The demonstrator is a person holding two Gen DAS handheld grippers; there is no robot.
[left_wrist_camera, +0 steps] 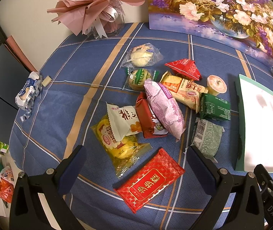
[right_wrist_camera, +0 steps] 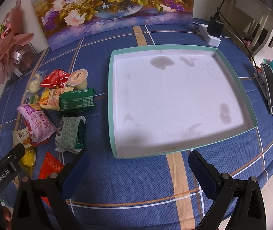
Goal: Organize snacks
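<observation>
Both the left gripper (left_wrist_camera: 136, 164) and right gripper (right_wrist_camera: 138, 164) are hovering with jaws apart, holding nothing. The red packet (left_wrist_camera: 149, 179) is lying just ahead of the left; the tray (right_wrist_camera: 248, 113) is sitting unfilled rightward. Overlapping snacks (left_wrist_camera: 163, 107) risk snagging neighbours during any lift.

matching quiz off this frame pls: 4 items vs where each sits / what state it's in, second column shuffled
Items:
1. red packet
2. tray
3. jelly cup
4. torn blue-white wrapper

Place or state:
A. off alone near the table's left edge
B. nearest the left tongs, between the open jaws in the left wrist view
C. holds no snacks, stained white floor
D. far side of the pile, next to the dark green packet

Pairs: 1-B, 2-C, 3-D, 4-A
</observation>
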